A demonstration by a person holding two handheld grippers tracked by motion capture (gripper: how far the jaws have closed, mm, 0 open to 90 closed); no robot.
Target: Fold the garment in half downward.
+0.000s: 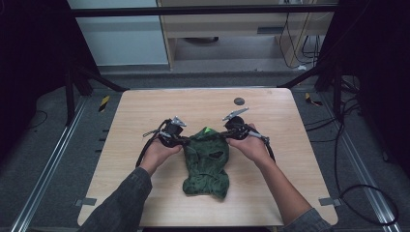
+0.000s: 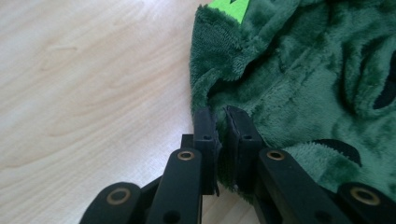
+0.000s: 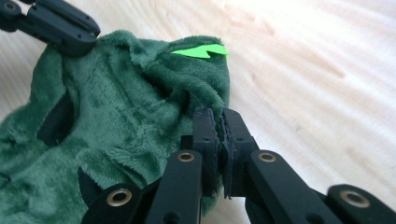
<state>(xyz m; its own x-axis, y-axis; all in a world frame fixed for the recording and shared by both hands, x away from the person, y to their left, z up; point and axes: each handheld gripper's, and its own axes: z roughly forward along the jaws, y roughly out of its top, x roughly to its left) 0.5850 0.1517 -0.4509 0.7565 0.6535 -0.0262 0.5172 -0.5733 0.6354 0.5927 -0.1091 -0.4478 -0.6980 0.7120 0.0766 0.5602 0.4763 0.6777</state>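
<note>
Green plush garment (image 1: 207, 162) lies mid-bench (image 1: 145, 111), top edge lifted a bit. Left gripper (image 2: 223, 122) is clamped on its left edge, right gripper (image 3: 221, 125) pinches the right edge near the neon tag (image 3: 201, 51). Looks light, floppy and a bit slippery, so I'd grab seams or edges.

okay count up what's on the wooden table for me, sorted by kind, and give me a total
Green plush garment with a bright green patch, lying on the table: 1
Hand-held tongs, left tongs and right tongs, each shut on a top corner of the garment: 2
Small dark round disc near the far edge: 1
Total: 4
</note>
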